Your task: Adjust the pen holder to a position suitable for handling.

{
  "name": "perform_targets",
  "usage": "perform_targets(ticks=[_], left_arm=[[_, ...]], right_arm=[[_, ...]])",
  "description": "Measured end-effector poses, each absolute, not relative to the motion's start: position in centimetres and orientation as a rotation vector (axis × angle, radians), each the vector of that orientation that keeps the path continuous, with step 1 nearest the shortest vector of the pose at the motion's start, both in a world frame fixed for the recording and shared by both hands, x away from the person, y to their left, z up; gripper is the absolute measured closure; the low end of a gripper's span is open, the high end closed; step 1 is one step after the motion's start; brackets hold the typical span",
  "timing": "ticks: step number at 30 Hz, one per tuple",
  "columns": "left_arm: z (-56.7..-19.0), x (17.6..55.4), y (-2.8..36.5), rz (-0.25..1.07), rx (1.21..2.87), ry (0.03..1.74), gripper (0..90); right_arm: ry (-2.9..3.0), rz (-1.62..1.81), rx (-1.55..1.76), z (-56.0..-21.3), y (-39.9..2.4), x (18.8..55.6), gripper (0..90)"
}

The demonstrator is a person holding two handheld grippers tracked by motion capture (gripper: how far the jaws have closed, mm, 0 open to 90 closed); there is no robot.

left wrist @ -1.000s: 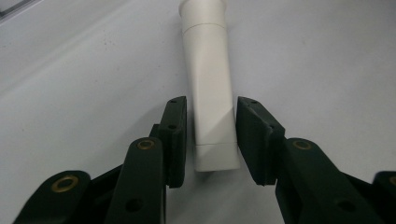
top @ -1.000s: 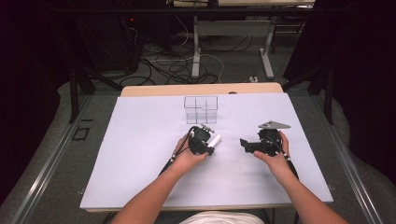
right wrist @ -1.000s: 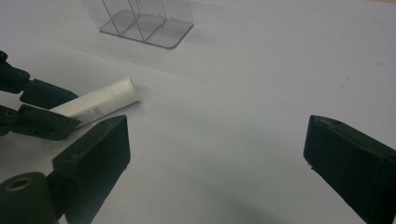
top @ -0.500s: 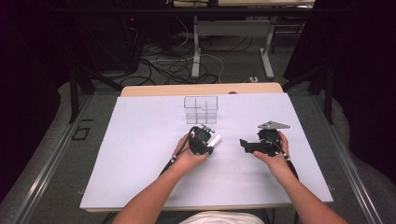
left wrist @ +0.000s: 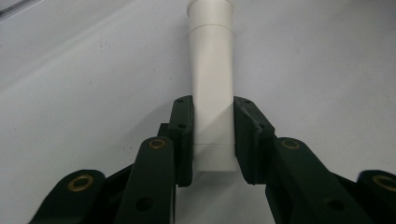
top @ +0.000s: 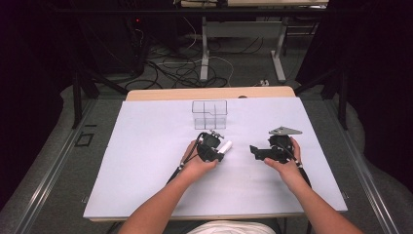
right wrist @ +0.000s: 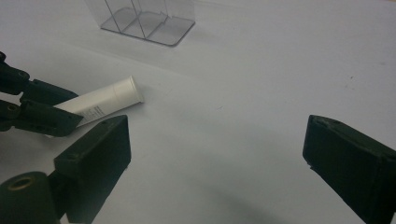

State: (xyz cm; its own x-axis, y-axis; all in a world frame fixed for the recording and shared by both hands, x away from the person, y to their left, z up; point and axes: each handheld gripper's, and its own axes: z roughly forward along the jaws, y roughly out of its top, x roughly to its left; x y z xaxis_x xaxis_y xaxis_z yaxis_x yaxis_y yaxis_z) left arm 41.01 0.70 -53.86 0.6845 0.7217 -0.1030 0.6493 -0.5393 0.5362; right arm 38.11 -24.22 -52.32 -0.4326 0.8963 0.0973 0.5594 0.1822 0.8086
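Note:
A white tube [left wrist: 212,93] with a cap at its far end lies on the white table sheet, and the two jaws of my left gripper [left wrist: 212,109] press on its sides near the plain end. In the high view the left gripper [top: 218,150] sits mid-table with the tube [top: 224,146] sticking out to its right. My right gripper [top: 254,151] rests a short way to the right, pointing left at the tube. Its jaws [right wrist: 217,140] stand wide apart with only bare sheet between them, and the tube [right wrist: 107,99] lies beyond them at the left.
A clear plastic box [top: 210,114] with dividers stands just behind the left gripper, and the right gripper view shows the same box [right wrist: 144,18] at its top. The white sheet [top: 141,165] covers the table, and a wooden edge [top: 170,93] runs along the far side. Cables lie on the floor beyond.

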Motion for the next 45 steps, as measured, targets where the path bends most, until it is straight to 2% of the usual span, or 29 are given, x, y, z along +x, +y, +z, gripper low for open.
perform_targets(ticks=[12, 23, 38, 45], left_arm=[[-52.7, 40.6, 1.3, 0.21, 2.257, 1.054, 71.2], [-51.3, 40.2, 2.9, 0.22, 2.113, 1.073, 71.2], [-50.3, 39.4, 5.9, 0.239, 1.965, 1.07, 71.2], [-50.0, 39.0, 6.8, 0.204, 1.874, 1.106, 71.2]], right_arm=[[2.055, 1.151, 1.374, -52.2, -24.3, 38.1, 7.3], [2.041, 1.209, 1.445, -51.9, -24.0, 38.1, 14.2], [2.016, 1.273, 1.541, -51.2, -23.3, 38.6, 14.2], [2.052, 1.294, 1.536, -50.4, -22.5, 38.7, 14.1]])
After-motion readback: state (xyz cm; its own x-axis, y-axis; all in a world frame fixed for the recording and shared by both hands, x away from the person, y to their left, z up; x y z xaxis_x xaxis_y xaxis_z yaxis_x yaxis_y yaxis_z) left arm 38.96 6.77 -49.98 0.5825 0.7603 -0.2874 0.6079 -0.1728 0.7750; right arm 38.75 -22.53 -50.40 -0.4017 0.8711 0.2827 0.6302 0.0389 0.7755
